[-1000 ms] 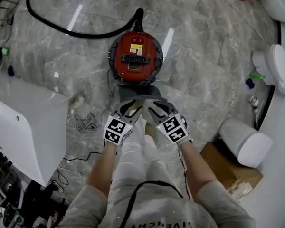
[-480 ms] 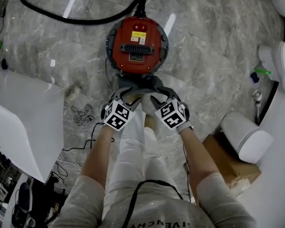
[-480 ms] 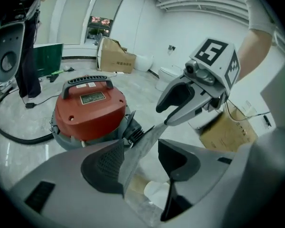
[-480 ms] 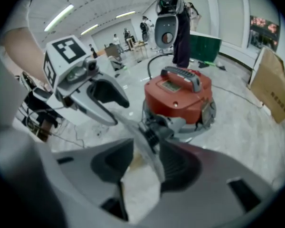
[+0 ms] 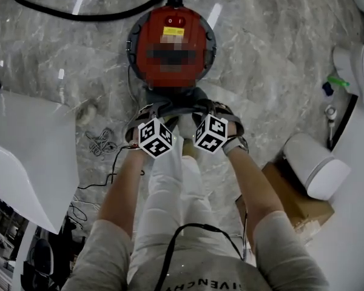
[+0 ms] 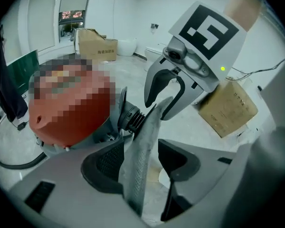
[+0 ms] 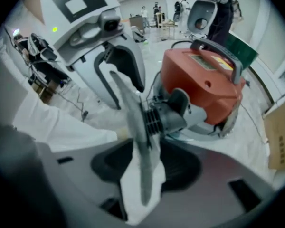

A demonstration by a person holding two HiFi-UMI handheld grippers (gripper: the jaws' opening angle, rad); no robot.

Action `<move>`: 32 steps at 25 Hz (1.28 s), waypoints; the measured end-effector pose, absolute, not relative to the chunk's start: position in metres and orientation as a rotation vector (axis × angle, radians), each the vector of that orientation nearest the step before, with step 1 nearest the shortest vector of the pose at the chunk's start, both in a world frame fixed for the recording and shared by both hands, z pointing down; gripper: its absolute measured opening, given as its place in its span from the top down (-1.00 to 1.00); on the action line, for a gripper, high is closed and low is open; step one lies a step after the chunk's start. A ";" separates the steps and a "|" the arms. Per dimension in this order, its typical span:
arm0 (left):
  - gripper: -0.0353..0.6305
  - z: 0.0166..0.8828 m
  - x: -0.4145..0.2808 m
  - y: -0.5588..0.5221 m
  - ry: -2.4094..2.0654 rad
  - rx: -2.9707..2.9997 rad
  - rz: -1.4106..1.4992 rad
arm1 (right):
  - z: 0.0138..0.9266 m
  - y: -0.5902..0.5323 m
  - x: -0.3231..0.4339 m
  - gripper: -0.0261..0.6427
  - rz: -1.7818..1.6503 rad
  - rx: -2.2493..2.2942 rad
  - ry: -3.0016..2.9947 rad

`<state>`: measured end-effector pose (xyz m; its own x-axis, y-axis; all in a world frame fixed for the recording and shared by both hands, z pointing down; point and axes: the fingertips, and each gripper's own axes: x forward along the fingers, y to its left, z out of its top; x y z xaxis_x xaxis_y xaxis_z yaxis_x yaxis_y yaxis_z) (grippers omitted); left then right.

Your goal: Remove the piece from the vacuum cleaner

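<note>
Your head view looks steeply down; both gripper views closely face the same round red vacuum cleaner point(image 5: 171, 44).

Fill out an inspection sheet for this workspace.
Surface: grey marbled floor.
Job's things: red vacuum cleaner; flat grey piece at its front neck.
Clutter: cardboard box, right.
Tools: left tool and right tool both straddle the piece; jaws have just been opening, not pinching it.
Cables: black hose behind the vacuum; wire tangle, left.
Surroundings: white panel left, white rounded unit right.
</note>
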<state>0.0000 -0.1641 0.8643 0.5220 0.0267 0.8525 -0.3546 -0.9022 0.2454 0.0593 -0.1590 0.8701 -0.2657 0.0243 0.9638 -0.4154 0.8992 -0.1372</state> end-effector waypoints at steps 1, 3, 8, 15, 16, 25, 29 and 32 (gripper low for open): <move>0.22 0.868 0.001 -0.165 -0.270 2.380 1.360 | 0.874 -0.158 0.059 0.43 0.417 0.273 -1.793; 0.22 0.875 0.003 -0.165 -0.271 2.378 1.402 | 0.880 -0.156 0.059 0.43 0.398 0.244 -1.779; 0.22 0.893 -0.002 -0.149 -0.212 2.304 1.547 | 0.886 -0.151 0.062 0.48 0.370 0.243 -1.754; 0.79 0.890 -0.010 -0.156 -0.298 2.272 1.566 | 0.883 -0.155 0.065 0.80 0.286 0.238 -1.748; 0.79 0.890 -0.011 -0.154 -0.294 2.259 1.567 | 0.884 -0.153 0.065 0.81 0.260 0.222 -1.745; 0.79 0.887 -0.015 -0.142 -0.324 2.229 1.575 | 0.880 -0.140 0.063 0.81 0.242 0.209 -1.735; 0.79 0.887 -0.015 -0.142 -0.339 2.228 1.571 | 0.881 -0.140 0.062 0.81 0.252 0.222 -1.738; 0.79 0.888 -0.019 -0.146 -0.365 2.229 1.563 | 0.881 -0.144 0.058 0.81 0.261 0.239 -1.745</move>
<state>-0.0186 -0.1464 0.8877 0.3436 0.0121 0.9391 -0.4264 -0.8889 0.1674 0.0584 -0.1442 0.8810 -0.1863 -0.0152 0.9824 -0.3024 0.9522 -0.0426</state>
